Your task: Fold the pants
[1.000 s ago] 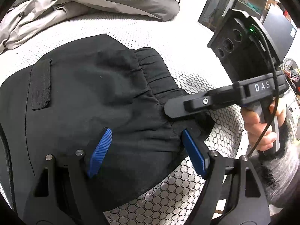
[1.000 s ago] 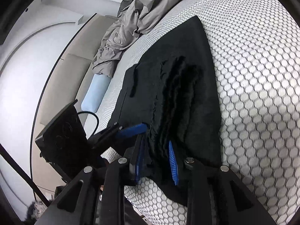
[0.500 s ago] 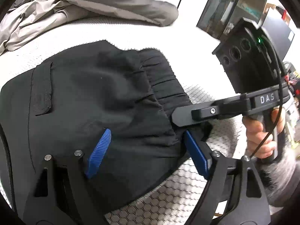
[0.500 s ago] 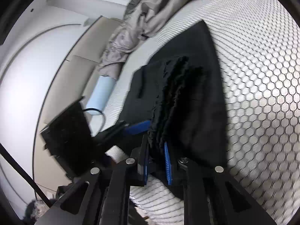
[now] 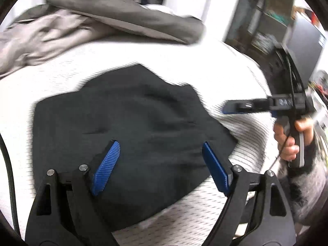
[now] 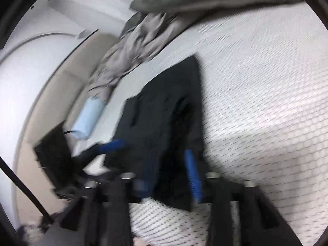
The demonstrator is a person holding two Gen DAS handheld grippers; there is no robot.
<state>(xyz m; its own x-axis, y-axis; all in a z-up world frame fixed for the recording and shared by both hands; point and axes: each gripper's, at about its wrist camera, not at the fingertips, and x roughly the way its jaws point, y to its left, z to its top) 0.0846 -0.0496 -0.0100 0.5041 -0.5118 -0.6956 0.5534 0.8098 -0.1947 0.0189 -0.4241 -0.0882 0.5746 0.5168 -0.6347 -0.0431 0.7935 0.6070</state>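
The black pants (image 5: 131, 131) lie folded into a compact bundle on the white honeycomb mattress (image 5: 184, 67). My left gripper (image 5: 160, 164) is open above the near edge of the bundle, holding nothing. My right gripper (image 6: 170, 174) is open, its blue pads apart and lifted off the near end of the pants (image 6: 164, 110). It also shows in the left wrist view (image 5: 227, 109), to the right of the bundle and apart from it. Both views are motion-blurred.
A grey duvet (image 5: 102, 18) is heaped at the far side of the mattress. A light blue pillow (image 6: 88, 119) lies by the beige headboard (image 6: 57, 94). Dark shelves and a monitor (image 5: 303, 41) stand beyond the bed on the right.
My right gripper let go of the waistband, opened and pulled back to the right. My left gripper rose and drew back, so the bundle looks smaller.
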